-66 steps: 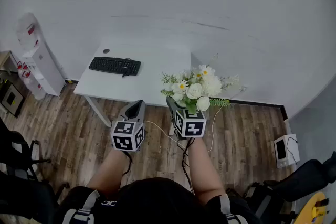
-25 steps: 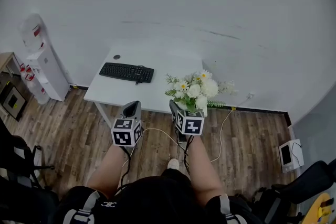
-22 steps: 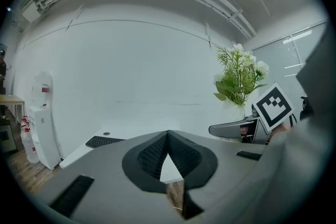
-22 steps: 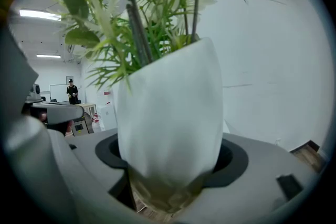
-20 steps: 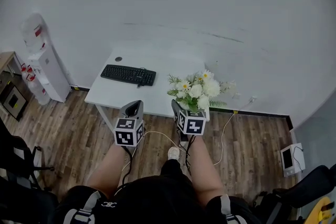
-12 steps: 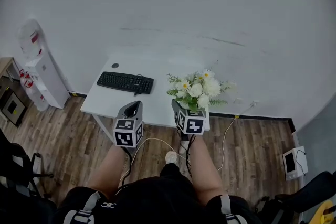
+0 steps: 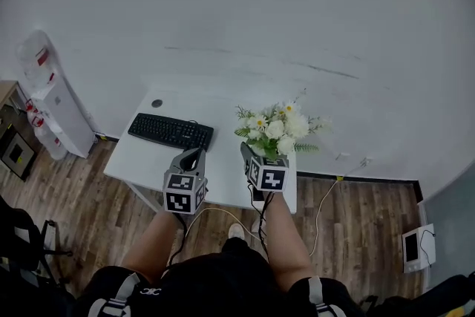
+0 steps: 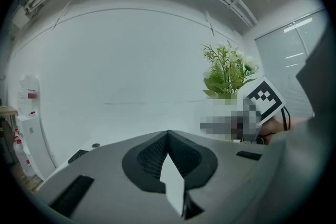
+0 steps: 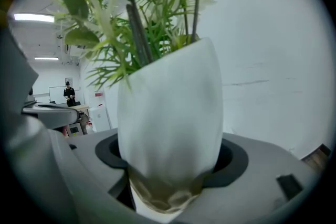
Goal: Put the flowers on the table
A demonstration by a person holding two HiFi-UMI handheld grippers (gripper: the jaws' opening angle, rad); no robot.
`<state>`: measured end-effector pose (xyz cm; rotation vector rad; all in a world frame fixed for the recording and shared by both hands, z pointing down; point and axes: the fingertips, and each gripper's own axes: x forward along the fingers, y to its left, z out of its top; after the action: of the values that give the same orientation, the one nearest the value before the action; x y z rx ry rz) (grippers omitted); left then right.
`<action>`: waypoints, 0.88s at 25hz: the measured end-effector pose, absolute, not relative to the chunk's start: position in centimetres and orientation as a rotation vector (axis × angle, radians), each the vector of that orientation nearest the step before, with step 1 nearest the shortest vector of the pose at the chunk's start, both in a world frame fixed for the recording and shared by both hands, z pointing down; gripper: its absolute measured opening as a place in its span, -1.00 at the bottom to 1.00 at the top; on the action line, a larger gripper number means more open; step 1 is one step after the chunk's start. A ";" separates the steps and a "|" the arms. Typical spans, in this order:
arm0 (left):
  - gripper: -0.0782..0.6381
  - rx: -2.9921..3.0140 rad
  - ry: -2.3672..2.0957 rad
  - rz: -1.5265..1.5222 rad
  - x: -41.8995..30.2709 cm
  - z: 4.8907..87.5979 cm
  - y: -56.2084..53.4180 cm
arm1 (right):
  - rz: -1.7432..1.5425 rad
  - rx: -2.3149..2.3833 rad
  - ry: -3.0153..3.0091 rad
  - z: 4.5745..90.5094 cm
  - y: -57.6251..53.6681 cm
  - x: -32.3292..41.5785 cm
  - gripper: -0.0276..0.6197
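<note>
A bunch of white flowers (image 7: 278, 126) with green leaves stands upright in a white vase (image 9: 170, 118). My right gripper (image 7: 254, 154) is shut on the vase's lower part, with its jaws standing wide around it. In the head view the bouquet hangs over the right part of the white table (image 7: 145, 156), near its front edge. My left gripper (image 7: 193, 157) is shut and holds nothing; it hovers over the table's front edge, left of the vase. The left gripper view shows the flowers (image 8: 228, 68) off to its right.
A black keyboard (image 7: 171, 131) lies on the table's left half, with a small dark round thing (image 7: 156, 103) behind it. A water dispenser (image 7: 46, 106) stands against the wall at the left. A cable (image 7: 326, 197) trails over the wooden floor to the right of the table.
The table has come nearer and both grippers now reach over its front edge. The vase stays in the right gripper and the left gripper stays shut.
</note>
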<state>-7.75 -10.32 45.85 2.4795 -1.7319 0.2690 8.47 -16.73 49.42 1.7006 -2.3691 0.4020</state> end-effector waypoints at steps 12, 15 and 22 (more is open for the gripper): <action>-0.75 2.380 -1.776 0.283 -6.2 45.9 -27.3 | 0.441 1.537 -2.414 50.2 -35.5 7.9 0.27; -0.75 2.334 -1.801 0.289 -6.2 46.4 -31.1 | 0.453 1.493 -2.431 50.5 -39.7 7.7 0.27; -0.75 2.209 -1.840 0.325 -7.5 48.8 -36.6 | 0.448 1.387 -2.427 52.6 -47.3 6.4 0.27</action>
<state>-7.48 -36.64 48.76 2.2086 -1.8399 0.3255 6.43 -47.32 52.60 1.3866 -2.4267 0.4475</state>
